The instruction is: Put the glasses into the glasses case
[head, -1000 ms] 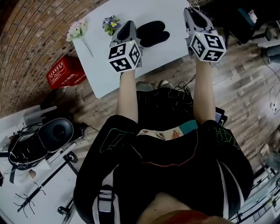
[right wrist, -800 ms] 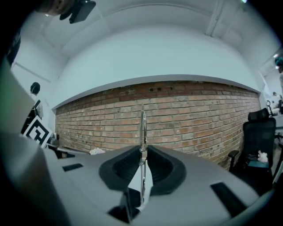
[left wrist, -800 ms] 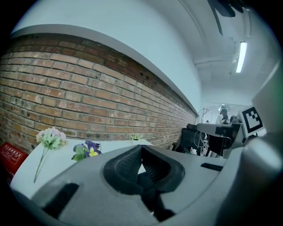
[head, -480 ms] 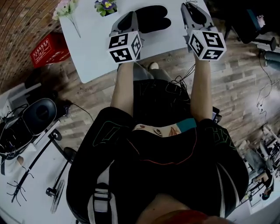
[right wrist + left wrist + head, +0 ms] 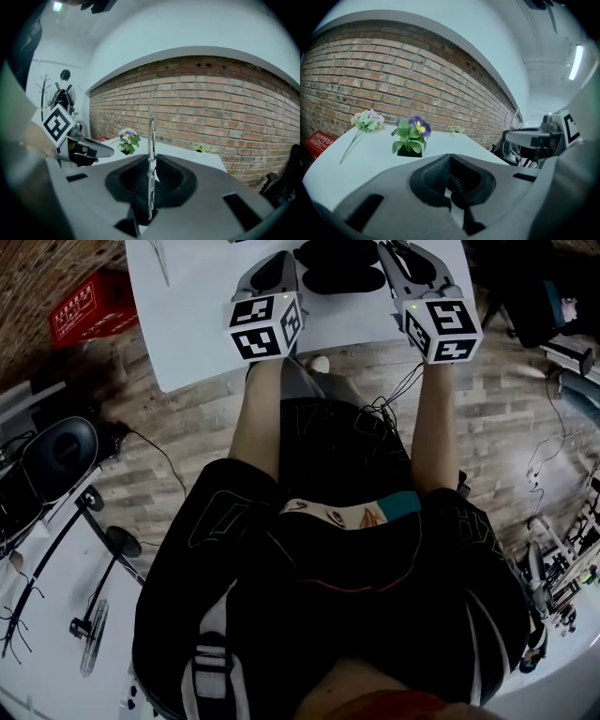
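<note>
The black glasses case [image 5: 336, 266] lies open on the white table [image 5: 192, 338] at the top of the head view, its two halves side by side. My right gripper [image 5: 398, 261] is just right of the case, shut on the glasses [image 5: 151, 154]. They show edge-on as a thin metal frame that stands upright between the pads. My left gripper [image 5: 274, 266] hovers just left of the case with its jaws together and nothing between them. Neither gripper view shows the case. The left gripper [image 5: 86, 150] appears at the left of the right gripper view.
A potted purple flower [image 5: 411, 136], a pale loose flower [image 5: 365, 123] and a small plant [image 5: 457, 130] sit on the table toward the brick wall. A red crate [image 5: 84, 306] stands on the floor left of the table. Cables and stands lie around the person's legs.
Both grippers have sunk toward the table and now flank the case. The table has slid to the top edge of the head view, and the flowers have left that view.
</note>
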The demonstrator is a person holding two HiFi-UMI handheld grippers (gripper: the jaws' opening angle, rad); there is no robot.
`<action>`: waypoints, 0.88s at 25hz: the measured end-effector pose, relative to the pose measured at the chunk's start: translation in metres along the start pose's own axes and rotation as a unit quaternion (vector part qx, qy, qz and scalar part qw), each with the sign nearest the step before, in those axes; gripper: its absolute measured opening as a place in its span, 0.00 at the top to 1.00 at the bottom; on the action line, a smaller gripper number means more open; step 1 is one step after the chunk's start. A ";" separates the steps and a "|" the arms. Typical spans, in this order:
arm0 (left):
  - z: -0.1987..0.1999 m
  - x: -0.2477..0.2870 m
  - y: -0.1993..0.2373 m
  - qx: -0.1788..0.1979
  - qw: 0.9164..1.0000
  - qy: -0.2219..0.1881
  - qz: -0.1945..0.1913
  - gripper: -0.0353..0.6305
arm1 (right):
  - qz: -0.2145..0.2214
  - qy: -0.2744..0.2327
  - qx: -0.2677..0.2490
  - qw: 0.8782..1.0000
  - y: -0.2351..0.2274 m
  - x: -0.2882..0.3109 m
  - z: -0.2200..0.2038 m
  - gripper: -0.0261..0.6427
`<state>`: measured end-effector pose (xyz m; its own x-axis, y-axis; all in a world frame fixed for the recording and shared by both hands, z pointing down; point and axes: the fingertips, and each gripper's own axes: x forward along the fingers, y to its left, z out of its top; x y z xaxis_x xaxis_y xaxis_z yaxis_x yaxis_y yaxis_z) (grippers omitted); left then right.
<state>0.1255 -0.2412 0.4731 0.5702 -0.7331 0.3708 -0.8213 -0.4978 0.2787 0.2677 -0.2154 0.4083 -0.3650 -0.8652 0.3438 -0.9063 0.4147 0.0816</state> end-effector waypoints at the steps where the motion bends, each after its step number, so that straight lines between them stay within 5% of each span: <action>1: -0.001 0.001 0.002 -0.002 1.000 0.000 0.001 0.95 | 0.013 0.008 -0.011 1.000 0.005 0.005 -0.003 0.88; 6: -0.007 -0.002 0.017 -0.015 1.000 0.001 0.011 0.95 | 0.091 0.051 -0.086 0.991 0.040 0.026 -0.016 0.88; 13: -0.014 -0.006 0.021 -0.016 1.000 0.003 0.010 0.95 | 0.155 0.121 -0.182 0.963 0.071 0.045 -0.046 0.88; 22: -0.023 -0.016 0.037 -0.029 0.999 0.006 0.023 0.95 | 0.198 0.222 -0.299 0.907 0.073 0.062 -0.088 0.88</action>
<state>0.0869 -0.2374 0.4975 0.5321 -0.7491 0.3946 -0.8444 -0.4355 0.3120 0.1972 -0.2137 0.5175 -0.3940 -0.4716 0.7889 -0.3974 0.8613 0.3165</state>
